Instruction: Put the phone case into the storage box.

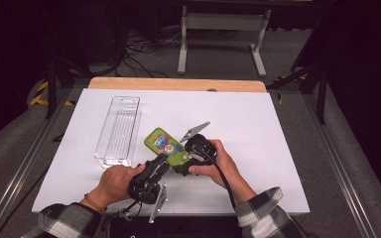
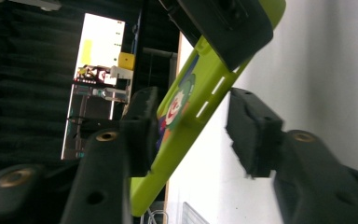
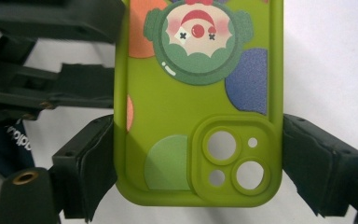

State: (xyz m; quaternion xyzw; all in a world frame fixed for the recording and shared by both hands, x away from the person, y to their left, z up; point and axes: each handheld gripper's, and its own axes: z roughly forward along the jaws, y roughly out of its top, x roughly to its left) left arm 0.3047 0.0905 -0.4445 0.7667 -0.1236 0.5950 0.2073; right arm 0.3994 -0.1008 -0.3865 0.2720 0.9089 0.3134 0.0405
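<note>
A lime-green phone case (image 1: 164, 145) with a clown print and camera cut-outs lies over the middle of the white table (image 1: 258, 148). My right gripper (image 1: 184, 159) is shut on the case's camera end. In the right gripper view its pads (image 3: 91, 163) press both long edges of the case (image 3: 186, 107). My left gripper (image 1: 159, 162) reaches in from the near left. In the left gripper view the case (image 2: 191, 112) runs tilted between the jaws. One pad (image 2: 142, 126) lies against the printed face, while the other pad (image 2: 251, 135) stands apart from the edge, so the left gripper (image 2: 193, 133) is open.
An empty clear plastic package (image 1: 118, 130) lies on the table's left side, beyond the left hand. A wooden strip (image 1: 178, 84) borders the far edge. Metal rails (image 1: 345, 168) run along both sides, and a stand with cables sits on the floor behind.
</note>
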